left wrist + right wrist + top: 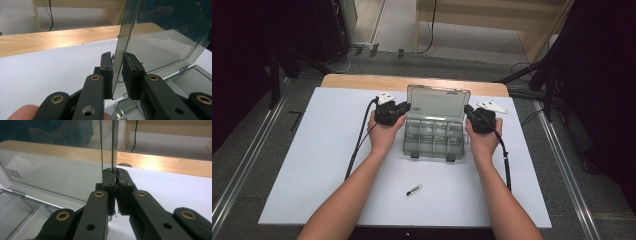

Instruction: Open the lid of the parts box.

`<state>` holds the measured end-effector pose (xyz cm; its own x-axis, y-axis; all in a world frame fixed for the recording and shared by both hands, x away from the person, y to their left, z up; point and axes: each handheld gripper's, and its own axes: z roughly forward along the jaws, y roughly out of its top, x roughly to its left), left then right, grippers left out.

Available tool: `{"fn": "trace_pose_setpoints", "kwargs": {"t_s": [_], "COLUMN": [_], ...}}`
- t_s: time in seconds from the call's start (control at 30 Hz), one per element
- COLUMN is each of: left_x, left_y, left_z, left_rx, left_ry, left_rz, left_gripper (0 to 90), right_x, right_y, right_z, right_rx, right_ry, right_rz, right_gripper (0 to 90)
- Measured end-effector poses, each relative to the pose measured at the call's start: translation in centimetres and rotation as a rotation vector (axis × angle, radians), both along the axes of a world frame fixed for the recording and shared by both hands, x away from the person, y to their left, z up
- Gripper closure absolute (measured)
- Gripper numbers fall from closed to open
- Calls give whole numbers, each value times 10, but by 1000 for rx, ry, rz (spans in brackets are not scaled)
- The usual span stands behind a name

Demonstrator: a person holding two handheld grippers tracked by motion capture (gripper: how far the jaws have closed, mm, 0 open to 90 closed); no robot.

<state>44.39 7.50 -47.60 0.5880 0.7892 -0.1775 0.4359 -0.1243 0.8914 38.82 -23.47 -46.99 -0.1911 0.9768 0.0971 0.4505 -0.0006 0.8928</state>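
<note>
A clear grey compartment box (433,141) sits mid-table with its lid (438,102) standing upright. My left gripper (404,107) is at the lid's left edge. In the left gripper view, that gripper (117,60) has its pads on both sides of the lid's (162,37) side rim. My right gripper (468,111) is at the lid's right edge. In the right gripper view, this gripper (115,173) is pinched tight on the thin rim of the lid (55,170). The box's empty compartments (22,212) lie below.
The box rests on a white mat (312,150) over a wooden table (362,80). A small black-and-white stick-like object (414,190) lies on the mat near the front, between the person's forearms. Dark stands flank the table.
</note>
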Motion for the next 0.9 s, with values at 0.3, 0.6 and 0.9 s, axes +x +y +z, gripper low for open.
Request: {"fn": "trace_pose_setpoints", "kwargs": {"t_s": [0.3,0.6,0.9], "left_x": [5,11,18], "left_y": [0,-2,0], "left_z": [-2,-1,-2], "left_rx": [1,22,-13], "left_ry": [27,52,102], "left_rz": [22,24,20], "left_gripper": [833,852,850], "right_x": [11,21,29], "right_y": [-2,-4,-4], "right_z": [2,0,-11], "right_rx": [27,53,100], "right_ry": [41,70,102], "right_rz": [-2,-5,-20], "right_gripper": [883,877,866]}}
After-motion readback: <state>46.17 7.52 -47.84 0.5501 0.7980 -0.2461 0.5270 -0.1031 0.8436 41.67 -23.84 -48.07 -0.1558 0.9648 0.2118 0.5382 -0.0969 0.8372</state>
